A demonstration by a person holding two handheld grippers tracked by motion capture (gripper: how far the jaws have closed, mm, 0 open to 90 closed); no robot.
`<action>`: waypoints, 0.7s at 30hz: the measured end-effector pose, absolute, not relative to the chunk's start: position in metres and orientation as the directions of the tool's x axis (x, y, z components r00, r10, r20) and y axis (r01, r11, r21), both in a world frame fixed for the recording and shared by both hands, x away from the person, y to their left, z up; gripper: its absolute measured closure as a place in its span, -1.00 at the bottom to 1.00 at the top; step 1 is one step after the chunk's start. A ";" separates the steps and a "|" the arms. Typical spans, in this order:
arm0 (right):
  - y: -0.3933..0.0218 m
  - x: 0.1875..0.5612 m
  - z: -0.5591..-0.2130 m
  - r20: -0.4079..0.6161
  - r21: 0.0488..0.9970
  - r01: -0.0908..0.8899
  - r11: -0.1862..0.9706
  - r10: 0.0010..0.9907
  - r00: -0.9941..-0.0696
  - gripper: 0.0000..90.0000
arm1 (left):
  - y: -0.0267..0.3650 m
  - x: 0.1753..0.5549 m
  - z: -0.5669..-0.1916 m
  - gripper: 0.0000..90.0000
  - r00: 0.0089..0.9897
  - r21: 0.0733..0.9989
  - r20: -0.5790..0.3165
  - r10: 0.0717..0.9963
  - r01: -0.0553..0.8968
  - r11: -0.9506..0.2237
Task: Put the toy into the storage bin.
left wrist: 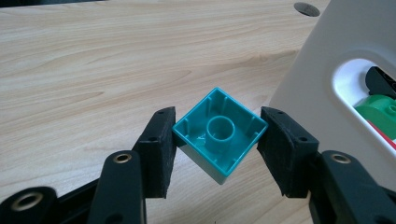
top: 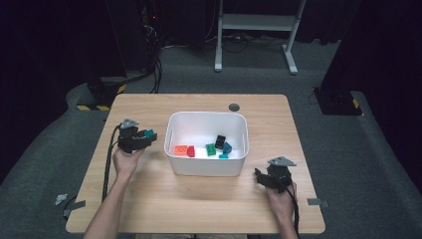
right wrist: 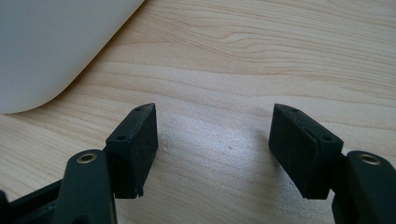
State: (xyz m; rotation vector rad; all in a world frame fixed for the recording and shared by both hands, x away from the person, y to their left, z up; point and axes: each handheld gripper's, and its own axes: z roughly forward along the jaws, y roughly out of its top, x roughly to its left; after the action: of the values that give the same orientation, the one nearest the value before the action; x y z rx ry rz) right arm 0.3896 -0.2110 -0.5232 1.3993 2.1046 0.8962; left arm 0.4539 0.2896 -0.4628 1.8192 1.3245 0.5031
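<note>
My left gripper (left wrist: 217,140) is shut on a teal brick (left wrist: 219,135), whose hollow underside faces the camera; its pads press on two opposite sides. In the high view this gripper (top: 152,134) hovers above the table just left of the white bin (top: 171,149), with the teal brick (top: 149,133) at its tip. The bin holds an orange brick (top: 180,149), a red brick (top: 191,151), a green brick (top: 211,149), a black brick (top: 220,141) and two blue-teal pieces (top: 226,148). My right gripper (right wrist: 212,140) stands open over bare wood, at the bin's near right corner (top: 259,175).
The wooden table (top: 149,199) has a dark round grommet hole (top: 234,107) behind the bin. The bin's side handle slot (left wrist: 359,88) is close to my left gripper on its right. Cables trail from both grippers toward the table's front edge.
</note>
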 end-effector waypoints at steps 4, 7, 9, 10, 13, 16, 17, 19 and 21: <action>-0.211 0.390 -0.523 -0.018 0.728 0.628 0.273 0.924 -0.381 -0.27 | 0.293 0.450 -0.460 0.06 0.370 0.794 -0.138 0.919 0.596 -0.120; -0.211 0.390 -0.523 -0.018 0.729 0.628 0.273 0.924 -0.382 -0.27 | 0.296 0.447 -0.458 0.06 0.368 0.794 -0.144 0.919 0.597 -0.115; -0.211 0.390 -0.523 -0.018 0.729 0.628 0.273 0.924 -0.381 -0.27 | 0.297 0.445 -0.456 0.06 0.370 0.795 -0.142 0.918 0.596 -0.117; -0.211 0.390 -0.523 -0.018 0.729 0.628 0.273 0.924 -0.382 -0.27 | 0.297 0.444 -0.454 0.06 0.371 0.795 -0.145 0.917 0.596 -0.115; -0.211 0.389 -0.523 -0.016 0.728 0.629 0.272 0.924 -0.382 -0.27 | 0.296 0.440 -0.451 0.06 0.377 0.797 -0.147 0.914 0.593 -0.116; -0.211 0.389 -0.523 -0.016 0.728 0.629 0.272 0.924 -0.382 -0.27 | 0.295 0.438 -0.449 0.06 0.384 0.800 -0.148 0.911 0.588 -0.118; -0.211 0.389 -0.523 -0.016 0.728 0.629 0.272 0.924 -0.382 -0.27 | 0.295 0.438 -0.448 0.06 0.386 0.801 -0.146 0.911 0.587 -0.120; -0.211 0.389 -0.523 -0.016 0.728 0.629 0.273 0.924 -0.382 -0.27 | 0.295 0.436 -0.446 0.06 0.387 0.802 -0.153 0.909 0.587 -0.115; -0.211 0.389 -0.523 -0.016 0.728 0.629 0.273 0.924 -0.382 -0.27 | 0.295 0.435 -0.445 0.06 0.389 0.803 -0.156 0.908 0.585 -0.113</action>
State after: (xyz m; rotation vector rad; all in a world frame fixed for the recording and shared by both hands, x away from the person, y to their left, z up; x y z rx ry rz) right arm 0.3893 -0.2108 -0.5232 1.3988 2.1077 0.8975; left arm 0.4352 0.2950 -0.4449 1.8074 1.2994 0.4835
